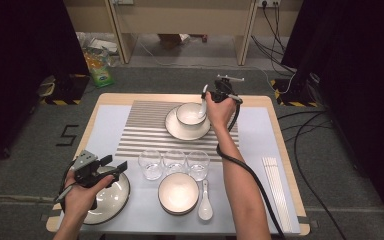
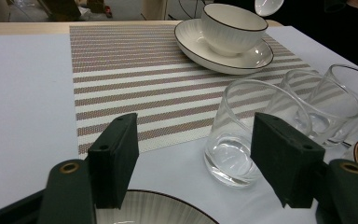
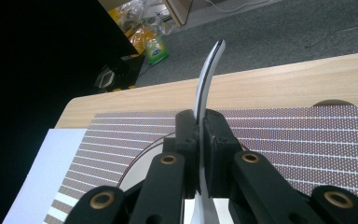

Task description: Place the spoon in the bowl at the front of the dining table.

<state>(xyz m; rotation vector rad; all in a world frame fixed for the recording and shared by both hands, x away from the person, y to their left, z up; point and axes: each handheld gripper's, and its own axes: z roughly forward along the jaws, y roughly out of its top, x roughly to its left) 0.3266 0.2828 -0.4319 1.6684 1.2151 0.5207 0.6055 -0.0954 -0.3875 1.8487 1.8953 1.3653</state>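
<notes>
Just ahead of the open left claw, three glasses (image 1: pixel 174 163) are ranged beside a bowl (image 1: pixel 178 193), a second spoon (image 1: pixel 205 201) and chopsticks (image 1: pixel 277 192).

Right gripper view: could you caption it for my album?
Right tongs clamped on a white spoon, held over the striped placemat on the table.

The table holds three glasses (image 1: pixel 174 162), two bowls (image 1: pixel 178 192), two plates (image 1: pixel 111 197), two spoons (image 1: pixel 205 202) and one striped mat (image 1: pixel 145 130).

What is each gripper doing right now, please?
Left gripper: open, holding nothing, above a ribbed plate.
Right gripper: shut on a white spoon, held above the bowl.
</notes>
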